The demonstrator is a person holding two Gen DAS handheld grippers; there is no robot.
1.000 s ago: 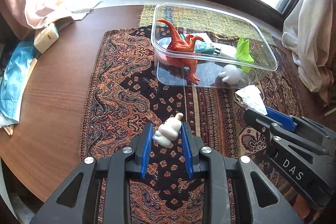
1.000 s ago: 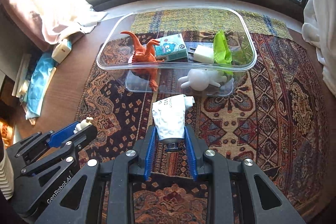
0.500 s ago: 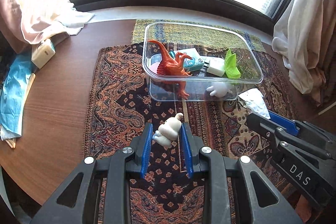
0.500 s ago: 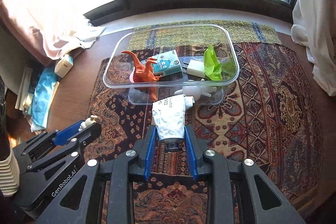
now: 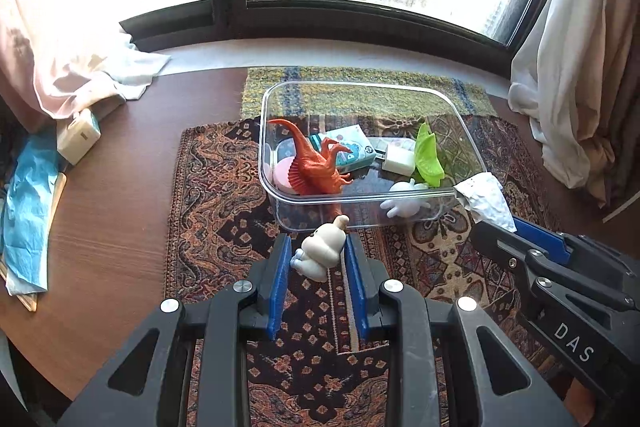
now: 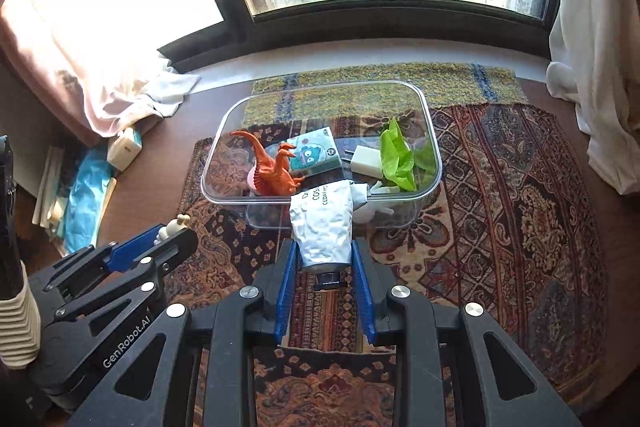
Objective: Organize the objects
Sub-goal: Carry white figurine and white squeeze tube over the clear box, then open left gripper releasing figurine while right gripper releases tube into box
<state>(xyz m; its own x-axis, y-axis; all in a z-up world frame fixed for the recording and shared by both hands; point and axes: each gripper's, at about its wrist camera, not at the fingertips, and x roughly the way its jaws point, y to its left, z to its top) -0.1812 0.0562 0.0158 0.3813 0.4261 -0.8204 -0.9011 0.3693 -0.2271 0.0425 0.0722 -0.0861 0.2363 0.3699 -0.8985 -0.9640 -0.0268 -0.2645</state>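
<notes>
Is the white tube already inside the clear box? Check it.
No, the white tube is clamped in the right claw, outside the clear box.

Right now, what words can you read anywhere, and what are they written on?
"DAS": on the right gripper.
"GenRobot.AI": on the left gripper.
"COS", "CEDA": cut-off letters on the crumpled white tube; the rest is unreadable.
The teal cartoon box in the clear container: print too small to read.

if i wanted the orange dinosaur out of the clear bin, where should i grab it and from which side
Grip the orange dinosaur across its thick ribbed body, coming straight down from above. The clear bin has walls all round and an open top, so no side approach works. The raised tail and neck look thin and curved, likely to slip; the torso between them is broadest.
</notes>
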